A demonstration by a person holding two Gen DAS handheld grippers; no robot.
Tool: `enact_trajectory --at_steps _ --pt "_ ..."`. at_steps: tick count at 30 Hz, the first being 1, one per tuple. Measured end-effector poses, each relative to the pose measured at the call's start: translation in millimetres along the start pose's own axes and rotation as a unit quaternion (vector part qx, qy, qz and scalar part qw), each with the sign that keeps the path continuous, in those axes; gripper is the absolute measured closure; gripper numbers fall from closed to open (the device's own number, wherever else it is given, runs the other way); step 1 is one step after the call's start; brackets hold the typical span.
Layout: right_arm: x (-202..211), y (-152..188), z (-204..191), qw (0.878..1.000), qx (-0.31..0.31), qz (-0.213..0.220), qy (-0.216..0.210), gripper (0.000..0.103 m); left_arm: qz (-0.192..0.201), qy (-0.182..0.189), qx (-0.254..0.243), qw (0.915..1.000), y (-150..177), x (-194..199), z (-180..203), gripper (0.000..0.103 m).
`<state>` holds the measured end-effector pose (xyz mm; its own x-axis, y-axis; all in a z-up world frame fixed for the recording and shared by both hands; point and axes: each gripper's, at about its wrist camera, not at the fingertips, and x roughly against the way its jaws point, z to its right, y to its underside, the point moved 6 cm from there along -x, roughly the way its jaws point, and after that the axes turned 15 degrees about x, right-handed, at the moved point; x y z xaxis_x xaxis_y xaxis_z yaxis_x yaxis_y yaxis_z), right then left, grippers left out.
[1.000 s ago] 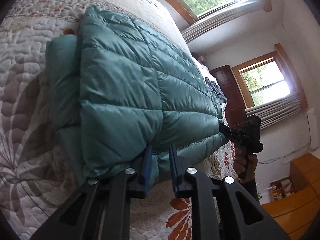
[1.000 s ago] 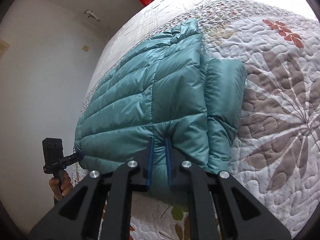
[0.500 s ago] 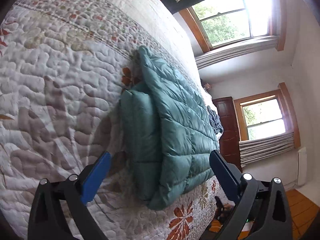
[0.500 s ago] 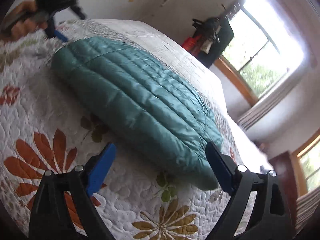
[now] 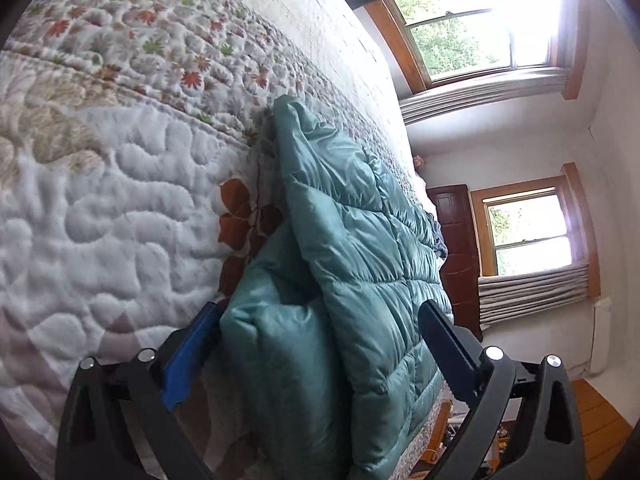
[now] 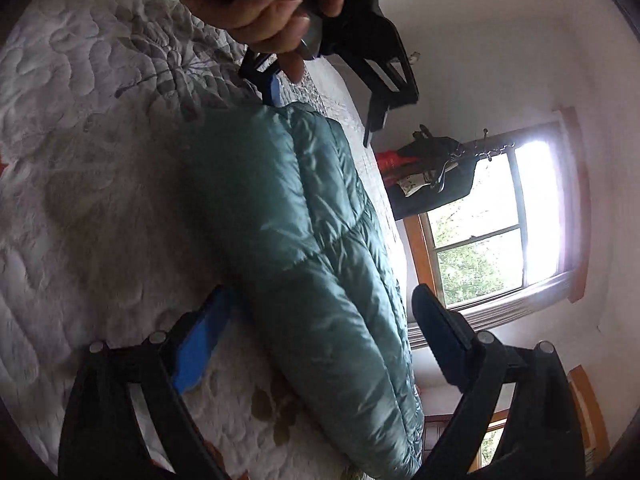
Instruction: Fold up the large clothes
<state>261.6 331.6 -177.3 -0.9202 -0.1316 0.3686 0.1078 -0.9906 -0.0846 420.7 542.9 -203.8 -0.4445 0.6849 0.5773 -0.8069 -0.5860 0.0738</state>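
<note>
the folded teal puffer jacket (image 5: 360, 280) lies on the quilted bed cover (image 5: 100, 220), its long side running along the bed's edge nearest the windows (image 5: 532, 232). the left gripper (image 5: 316, 344) has its jaws spread wide on either side of the jacket's end, gripping nothing. the right gripper (image 6: 320, 336) is likewise wide apart astride the other end, empty. a hand (image 6: 260, 4) holds the left tool's handle.

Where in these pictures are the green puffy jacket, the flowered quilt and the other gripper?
green puffy jacket (image 5: 360, 264): left wrist view, on its quilted top panel.
flowered quilt (image 5: 120, 200): left wrist view, on a bare white stitched patch.
left gripper (image 6: 324, 92): right wrist view, between its open fingertips, above the jacket's far end.
</note>
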Motion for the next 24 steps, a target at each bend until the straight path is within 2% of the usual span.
enact_trajectory --at_steps 5,12,13,15,16,17,20,24 --pt "-13 -26 3 1.0 0.005 0.0 0.03 0.014 -0.011 -0.005 -0.003 0.9999 -9 -10 11 0.008" --pt "-20 -50 6 0.998 0.019 0.001 0.052 0.015 -0.038 -0.026 0.009 0.9989 -18 -26 15 0.04" --pt "-20 -52 8 0.998 0.019 -0.001 0.052 0.016 -0.042 -0.024 0.011 0.9988 -18 -28 14 0.046" --pt "-24 -61 8 0.999 0.02 -0.003 0.044 0.02 -0.044 -0.023 0.013 0.9987 -19 -30 14 0.052" --pt "-25 -63 7 0.999 0.021 -0.003 0.038 0.027 -0.044 -0.023 0.014 0.9987 -19 -31 15 0.055" --pt "-26 -62 7 0.999 0.022 -0.004 0.03 0.038 -0.042 -0.023 0.015 0.9987 -20 -31 14 0.057" --pt "-28 -68 -1 1.0 0.021 -0.01 0.012 0.056 -0.039 -0.022 0.016 0.9989 -22 -30 19 0.062" --pt "-19 -66 2 1.0 -0.015 -0.001 -0.007 0.071 -0.031 -0.026 0.014 0.9991 -15 -19 28 0.064"
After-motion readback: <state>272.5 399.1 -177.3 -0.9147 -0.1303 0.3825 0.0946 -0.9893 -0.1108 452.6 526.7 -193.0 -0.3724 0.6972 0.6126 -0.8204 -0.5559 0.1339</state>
